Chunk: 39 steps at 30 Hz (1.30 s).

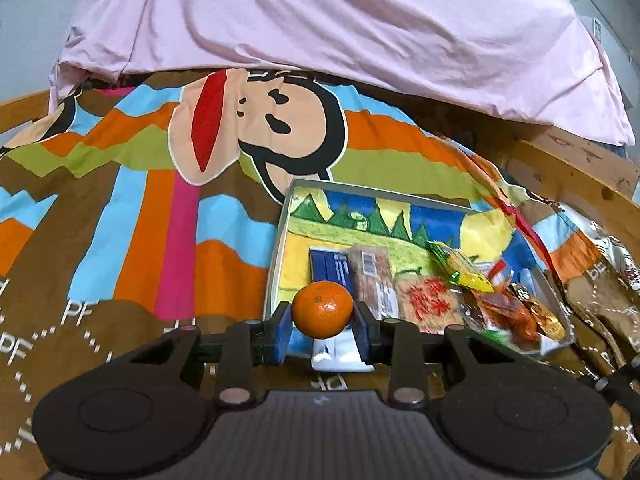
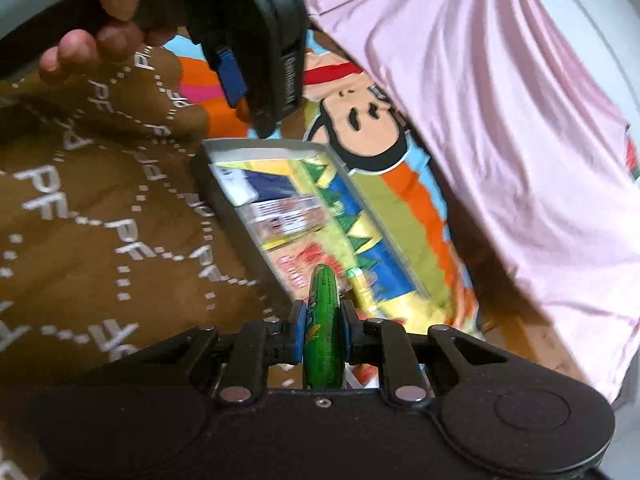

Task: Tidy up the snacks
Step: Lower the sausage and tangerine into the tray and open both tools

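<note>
My left gripper (image 1: 323, 312) is shut on an orange mandarin (image 1: 323, 309) and holds it above the near left corner of a shallow grey tray (image 1: 276, 248) with a bright picture inside. Several snack packets (image 1: 424, 300) lie along the tray's near side. My right gripper (image 2: 323, 320) is shut on a green snack packet (image 2: 324, 312) held edge-on above the same tray (image 2: 224, 204). The left gripper (image 2: 256, 76), in a person's hand, shows in the right wrist view above the tray's far end.
The tray rests on a bed cover (image 1: 132, 208) with coloured stripes and a cartoon face. A pink quilt (image 1: 360, 24) is heaped behind it. A wooden bed frame (image 1: 568, 168) runs at the right, with a shiny brown bag (image 1: 608, 276) beside the tray.
</note>
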Motion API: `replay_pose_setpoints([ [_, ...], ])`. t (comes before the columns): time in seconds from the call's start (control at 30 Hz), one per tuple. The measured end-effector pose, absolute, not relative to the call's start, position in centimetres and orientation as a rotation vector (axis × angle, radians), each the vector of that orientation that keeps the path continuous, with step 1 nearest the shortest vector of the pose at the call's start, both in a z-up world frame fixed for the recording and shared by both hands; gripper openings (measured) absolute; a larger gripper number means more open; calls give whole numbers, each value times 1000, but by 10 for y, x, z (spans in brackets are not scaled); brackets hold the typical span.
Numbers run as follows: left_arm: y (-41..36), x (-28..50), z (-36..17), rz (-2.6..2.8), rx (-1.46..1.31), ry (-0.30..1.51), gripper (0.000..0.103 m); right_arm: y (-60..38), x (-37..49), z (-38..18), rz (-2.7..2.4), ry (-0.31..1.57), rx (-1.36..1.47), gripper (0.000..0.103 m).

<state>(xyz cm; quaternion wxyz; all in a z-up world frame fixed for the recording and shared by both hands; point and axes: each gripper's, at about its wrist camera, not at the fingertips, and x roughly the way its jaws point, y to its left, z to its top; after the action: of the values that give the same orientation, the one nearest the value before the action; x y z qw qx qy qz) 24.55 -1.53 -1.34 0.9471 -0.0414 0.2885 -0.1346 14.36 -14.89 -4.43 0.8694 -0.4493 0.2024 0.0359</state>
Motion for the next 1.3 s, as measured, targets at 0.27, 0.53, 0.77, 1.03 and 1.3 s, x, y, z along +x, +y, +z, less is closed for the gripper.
replay_pose_setpoints([
  [0.27, -14, 285, -39, -253, -115, 610, 35, -163, 207, -42, -18, 344, -917, 19],
  [0.53, -22, 305, -52, -289, -112, 618, 35, -156, 272, -49, 1, 320, -863, 19],
  [0.77, -24, 316, -58, -316, -109, 654, 35, -150, 303, -52, 68, 409, -677, 19],
  [1.03, -19, 323, -61, -276, -123, 688, 36, -149, 313, -53, 84, 459, -528, 19],
  [1.3, -17, 323, -63, -269, -139, 702, 37, -155, 317, -59, 104, 539, -399, 23],
])
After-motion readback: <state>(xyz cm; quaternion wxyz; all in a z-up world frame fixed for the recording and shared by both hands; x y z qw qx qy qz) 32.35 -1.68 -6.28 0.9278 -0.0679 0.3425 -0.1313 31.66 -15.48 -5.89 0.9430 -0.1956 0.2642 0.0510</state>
